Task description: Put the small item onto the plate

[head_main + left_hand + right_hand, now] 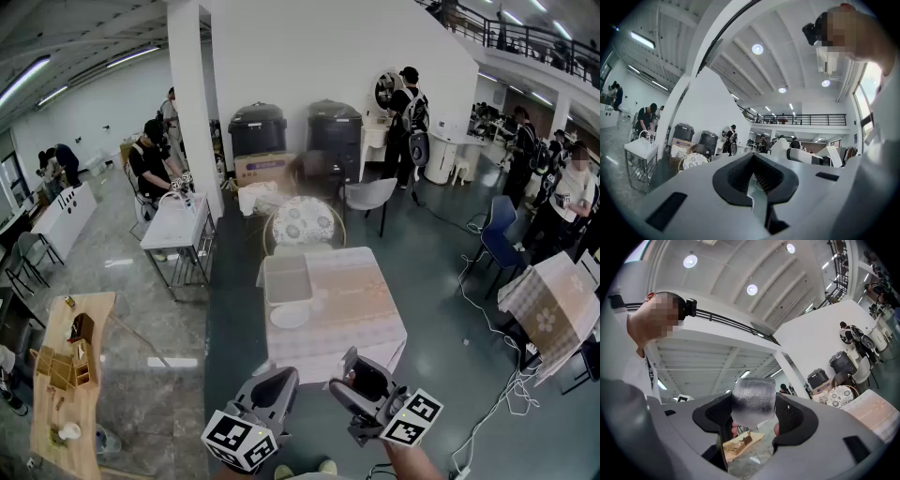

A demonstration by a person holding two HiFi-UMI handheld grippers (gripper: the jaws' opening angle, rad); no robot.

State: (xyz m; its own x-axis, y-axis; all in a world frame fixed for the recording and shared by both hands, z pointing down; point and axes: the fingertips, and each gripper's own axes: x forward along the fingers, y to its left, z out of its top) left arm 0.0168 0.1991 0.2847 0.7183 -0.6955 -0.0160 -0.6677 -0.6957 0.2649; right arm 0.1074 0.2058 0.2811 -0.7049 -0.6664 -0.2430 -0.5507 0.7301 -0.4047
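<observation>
A white plate [289,316] lies at the left of a cloth-covered table [361,309] ahead of me, next to a pale tray [286,278]. Both grippers hang low in front of the table, well short of it. My right gripper [751,416] is shut on a small clear textured item [753,398], whose sides sit against both pads. In the head view the right gripper [354,373] is raised and tilted, and the item hardly shows there. My left gripper [753,161] is shut with nothing between its jaws; it also shows in the head view as the left gripper [279,382].
A round-backed chair [303,223] stands behind the table and a grey chair [368,195] beyond it. A wooden table [70,375] with small things is at the left, a white table [176,223] further back. Cables [506,375] run over the floor at the right. Several people stand around the hall.
</observation>
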